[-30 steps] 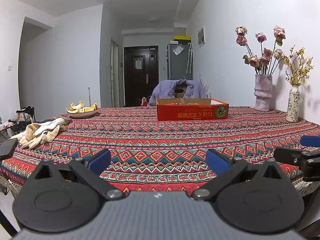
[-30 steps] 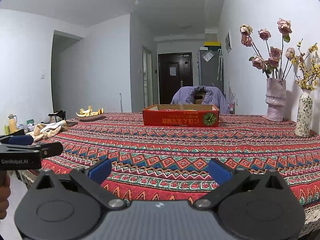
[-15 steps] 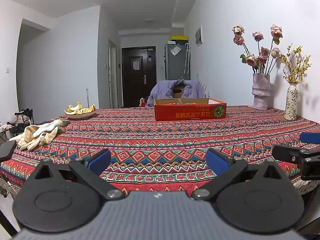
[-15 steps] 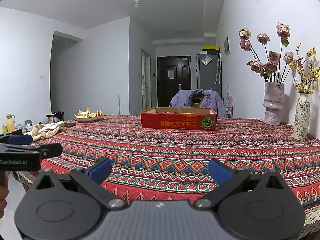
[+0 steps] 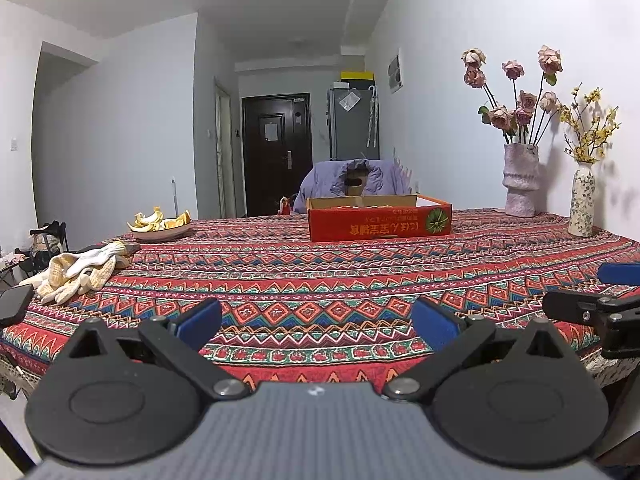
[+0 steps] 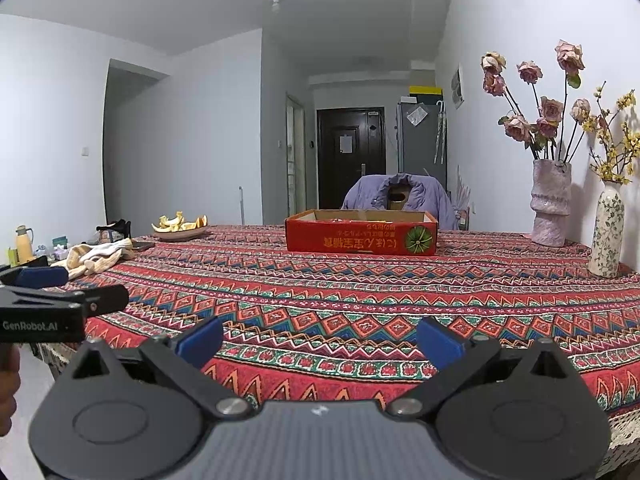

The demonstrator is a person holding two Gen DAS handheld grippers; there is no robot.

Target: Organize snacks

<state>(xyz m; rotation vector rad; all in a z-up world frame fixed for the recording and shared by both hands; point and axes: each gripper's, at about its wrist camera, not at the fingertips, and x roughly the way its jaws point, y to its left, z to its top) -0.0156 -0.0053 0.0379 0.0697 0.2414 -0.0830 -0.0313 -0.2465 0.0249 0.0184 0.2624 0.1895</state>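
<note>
A red cardboard box (image 5: 379, 224) (image 6: 361, 237) with an open top stands far across the patterned tablecloth (image 5: 320, 276) (image 6: 360, 292); its contents are hidden by its walls. My left gripper (image 5: 316, 322) hovers at the near table edge, open, nothing between its blue pads. My right gripper (image 6: 320, 338) hangs open and empty at the same edge, to the right of the left one. Each gripper shows from the side in the other's view: the right gripper (image 5: 600, 300), the left gripper (image 6: 60, 296).
A plate of fruit peels (image 5: 160, 226) (image 6: 180, 228) and pale work gloves (image 5: 80, 276) (image 6: 96, 258) lie at the left. Two vases with flowers (image 5: 520, 184) (image 6: 608, 232) stand by the right wall. A chair draped with a purple jacket (image 5: 354, 184) sits behind the box.
Both views have tilted slightly upward, so the table and box sit lower in frame. Both grippers stay open and empty.
</note>
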